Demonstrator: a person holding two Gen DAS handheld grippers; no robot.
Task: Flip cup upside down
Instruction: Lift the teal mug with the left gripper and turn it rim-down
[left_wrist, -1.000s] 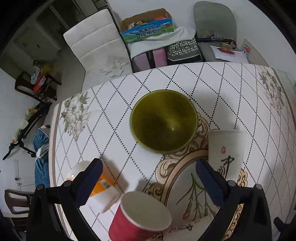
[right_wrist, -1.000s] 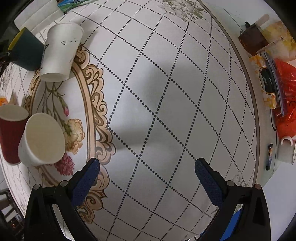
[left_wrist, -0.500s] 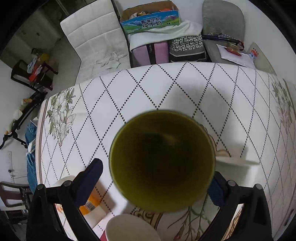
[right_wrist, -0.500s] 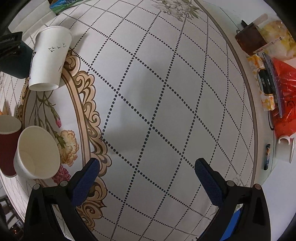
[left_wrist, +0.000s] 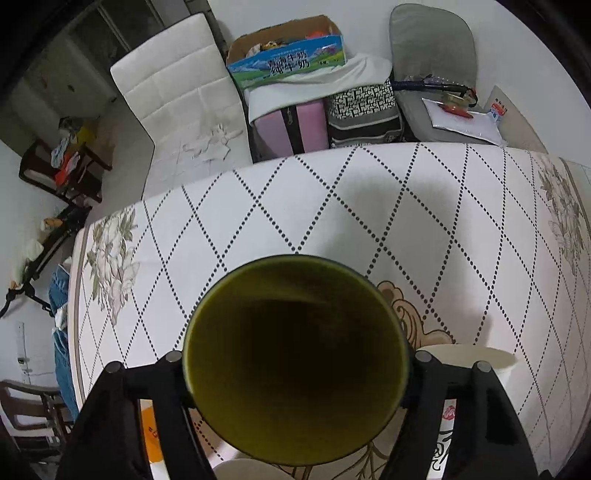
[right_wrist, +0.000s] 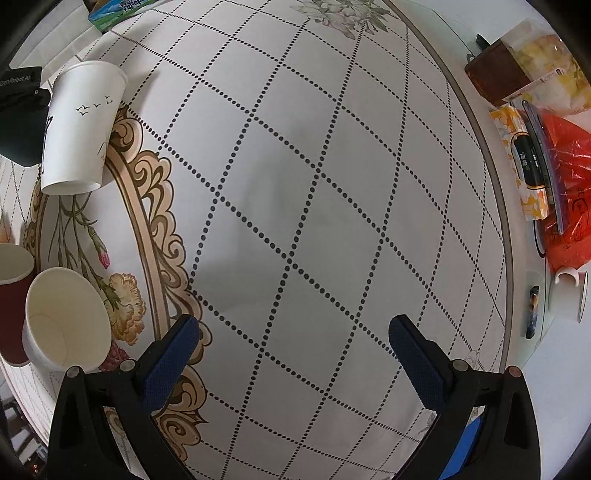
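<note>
A dark green cup (left_wrist: 295, 358) with an olive inside stands upright and fills the lower middle of the left wrist view. My left gripper (left_wrist: 295, 373) has its fingers on either side of the cup, pressed against its wall just below the rim. In the right wrist view the cup's dark side (right_wrist: 20, 125) shows at the far left edge. My right gripper (right_wrist: 293, 354) is open and empty, low over bare tablecloth, well to the right of the cups.
A white cup with birds (right_wrist: 79, 129) stands upside down beside the green cup. A white cup (right_wrist: 62, 317) and a red cup (right_wrist: 11, 299) stand upright at the left. The table edge (right_wrist: 495, 177) curves at the right, with bags, boxes and a mug (right_wrist: 570, 295) beyond it.
My left gripper moved forward around the green cup and its fingers closed onto the cup's sides. The right gripper has drifted slightly; its jaws stay open.
</note>
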